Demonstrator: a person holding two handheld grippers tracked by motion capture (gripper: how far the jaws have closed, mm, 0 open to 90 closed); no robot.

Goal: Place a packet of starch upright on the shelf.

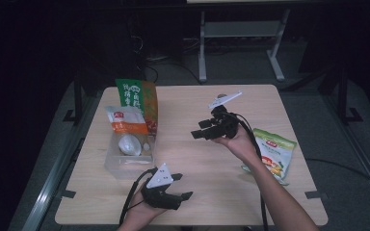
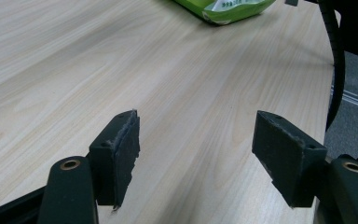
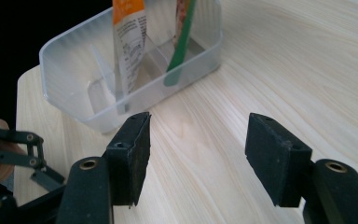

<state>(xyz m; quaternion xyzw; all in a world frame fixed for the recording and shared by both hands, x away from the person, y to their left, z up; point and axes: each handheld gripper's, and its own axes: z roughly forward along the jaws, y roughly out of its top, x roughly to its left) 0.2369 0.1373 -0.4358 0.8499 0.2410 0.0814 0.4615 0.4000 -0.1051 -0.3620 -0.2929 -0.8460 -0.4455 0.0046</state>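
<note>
Right tool (image 1: 200, 133) spread, empty, pointing at clear bin (image 1: 113, 163), orange packet (image 1: 125, 120) upright inside, left tool (image 1: 183, 186) spread

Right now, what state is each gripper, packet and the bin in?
left gripper: open, nothing between the jaws.
right gripper: open, nothing between the jaws.
clear plastic bin: upright on the table.
orange-and-white packet: standing in the bin.
green packet: standing in the bin.
light green snack bag: lying flat on the table.
</note>
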